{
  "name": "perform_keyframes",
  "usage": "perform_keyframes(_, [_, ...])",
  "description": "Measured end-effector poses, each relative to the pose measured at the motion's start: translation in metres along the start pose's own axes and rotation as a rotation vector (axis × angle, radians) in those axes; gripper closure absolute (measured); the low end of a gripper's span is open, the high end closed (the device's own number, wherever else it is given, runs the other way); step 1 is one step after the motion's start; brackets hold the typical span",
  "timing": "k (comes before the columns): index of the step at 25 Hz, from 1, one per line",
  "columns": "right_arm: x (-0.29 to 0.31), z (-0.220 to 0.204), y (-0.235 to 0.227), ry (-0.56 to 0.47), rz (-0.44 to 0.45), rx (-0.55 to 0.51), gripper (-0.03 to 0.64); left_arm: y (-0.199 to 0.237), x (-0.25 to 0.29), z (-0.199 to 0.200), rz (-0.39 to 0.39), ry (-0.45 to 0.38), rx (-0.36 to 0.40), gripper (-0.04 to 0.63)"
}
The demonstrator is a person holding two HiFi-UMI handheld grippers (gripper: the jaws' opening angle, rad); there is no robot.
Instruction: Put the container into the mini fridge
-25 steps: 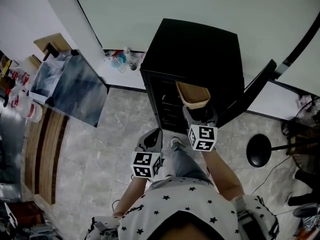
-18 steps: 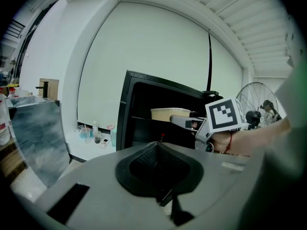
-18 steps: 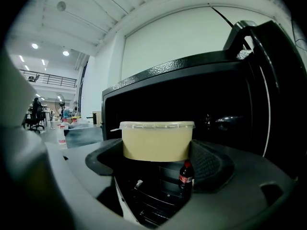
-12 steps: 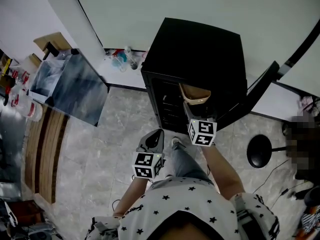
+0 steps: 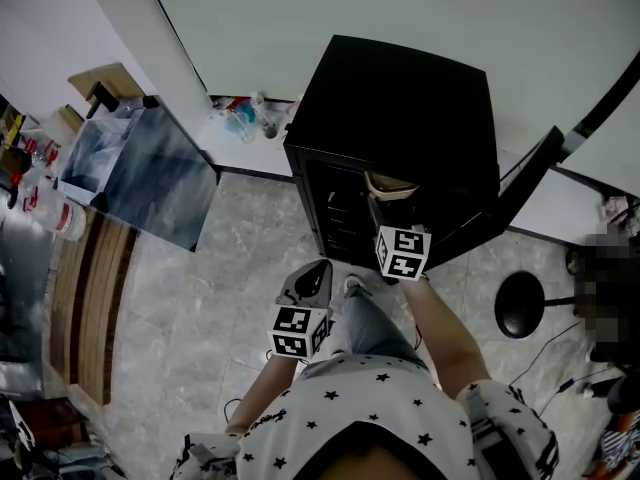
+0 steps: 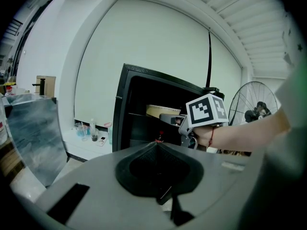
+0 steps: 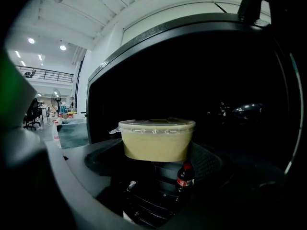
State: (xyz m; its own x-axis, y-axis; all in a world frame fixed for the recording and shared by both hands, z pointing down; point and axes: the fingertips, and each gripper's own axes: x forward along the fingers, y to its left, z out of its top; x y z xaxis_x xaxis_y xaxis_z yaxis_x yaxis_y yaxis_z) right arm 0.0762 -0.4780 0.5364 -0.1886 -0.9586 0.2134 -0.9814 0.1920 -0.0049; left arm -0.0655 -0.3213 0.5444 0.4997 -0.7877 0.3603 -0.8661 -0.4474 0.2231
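While the right gripper reaches into the open mouth of the mini fridge, its jaws are closed on the container, one dark ribbed pad on each side of the bowl's lower wall. The container sits level between the jaws, lid up. It is already past the fridge's front edge and hangs above the dark shelving rather than resting on anything.

The coming move looks like a short push forward and a lowering, since the shelf space lies straight ahead of the jaws and just beneath them. A small dark bottle with a red label stands below and slightly right of the bowl, so it could be bumped. The bowl is round and squat, so it has no long axis to line up.

The left gripper hangs back, well behind and to the left of the right one, its jaws pressed together on nothing.

The container looks like tan paper, tapering downward, with a clear, ridged plastic lid. The fridge is glossy black, boxy, and its door stands open to the right.
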Motion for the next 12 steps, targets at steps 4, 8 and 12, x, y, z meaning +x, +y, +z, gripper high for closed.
perform_keyframes(4, [0.01, -0.002, -0.003, 0.013, -0.005, 0.002, 0.181, 0.0, 0.002, 0.0, -0.002, 0.005, -0.001, 0.583])
perform_keyframes(8, [0.022, -0.004, -0.006, 0.025, -0.015, 0.006, 0.181, 0.004, 0.004, 0.0, 0.004, 0.008, -0.003, 0.583])
perform_keyframes(12, [0.033, -0.004, -0.007, 0.035, -0.026, 0.017, 0.181, 0.005, 0.005, 0.001, 0.007, 0.013, -0.019, 0.583])
